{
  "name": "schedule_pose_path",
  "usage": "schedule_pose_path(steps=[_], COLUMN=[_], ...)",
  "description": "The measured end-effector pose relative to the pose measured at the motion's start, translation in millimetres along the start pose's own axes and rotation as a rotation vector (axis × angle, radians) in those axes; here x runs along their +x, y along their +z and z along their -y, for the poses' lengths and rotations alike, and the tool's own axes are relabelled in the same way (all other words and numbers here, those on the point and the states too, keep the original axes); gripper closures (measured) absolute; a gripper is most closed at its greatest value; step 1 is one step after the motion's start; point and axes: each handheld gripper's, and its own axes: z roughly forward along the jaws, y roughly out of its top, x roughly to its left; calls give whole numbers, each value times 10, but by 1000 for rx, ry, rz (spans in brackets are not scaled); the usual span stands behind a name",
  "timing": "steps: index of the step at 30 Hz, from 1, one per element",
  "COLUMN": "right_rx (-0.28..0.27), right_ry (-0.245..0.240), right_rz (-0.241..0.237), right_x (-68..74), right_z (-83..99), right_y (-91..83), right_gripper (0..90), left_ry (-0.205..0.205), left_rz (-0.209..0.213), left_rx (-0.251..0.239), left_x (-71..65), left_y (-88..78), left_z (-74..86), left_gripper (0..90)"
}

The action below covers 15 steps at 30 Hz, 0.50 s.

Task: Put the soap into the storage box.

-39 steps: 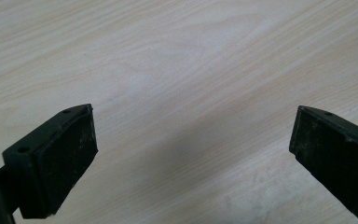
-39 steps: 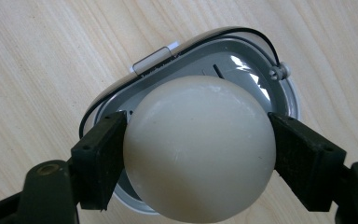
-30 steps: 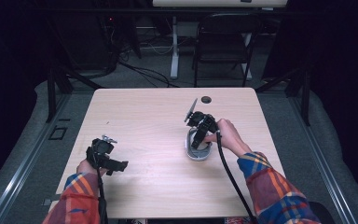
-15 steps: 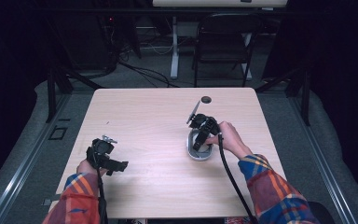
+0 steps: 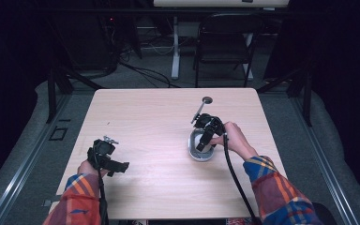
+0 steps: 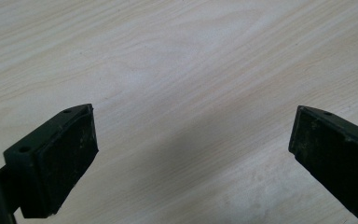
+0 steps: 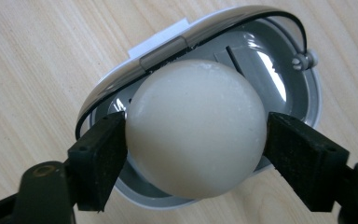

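High view. Item one: the light wooden table [image 5: 159, 117], square-topped, took the middle of the frame. Item two: my right gripper [image 5: 205, 140], black, sat right of centre, pointed down into a grey-and-white oval egg-slicer-like case [image 5: 192, 149] that lay on the wood. Item three: my left gripper [image 5: 117, 166], black, sat at the lower left of the tabletop, well apart from the case. Item four: a small dark round disc [image 5: 207, 100] lay near the table's far edge, with a thin grey stick [image 5: 198, 111] slanting below it. Item five: a black folding chair [image 5: 222, 44] stood beyond the table at the upper middle.

Left gripper view. I noted my left gripper [image 6: 191, 154] with its jaws spread wide, one at the lower left, one at the lower right, with bare pale wood between them.

Right gripper view. I noted my right gripper [image 7: 193, 149] closed on a smooth white egg-shaped ball [image 7: 196, 128], a pad pressed to either flank. The ball sat at centre frame, over the open grey hollow of the case [image 7: 284, 88], whose hinged chrome-edged lid [image 7: 182, 44] stood raised behind it.
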Motion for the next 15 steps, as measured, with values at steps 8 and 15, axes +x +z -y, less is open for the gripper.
schedule_pose_path(steps=[8, 15], right_rx=[-8, -34], right_ry=[8, 9], right_rz=[-3, 10], right_x=[6, 22], right_z=[58, 167], right_y=[-62, -189], right_gripper=[221, 224], left_ry=[0, -2], left_rz=[2, 5], left_rx=[-1, -1], left_x=[1, 2], left_y=[-1, 4], left_z=[2, 1], left_gripper=[11, 11])
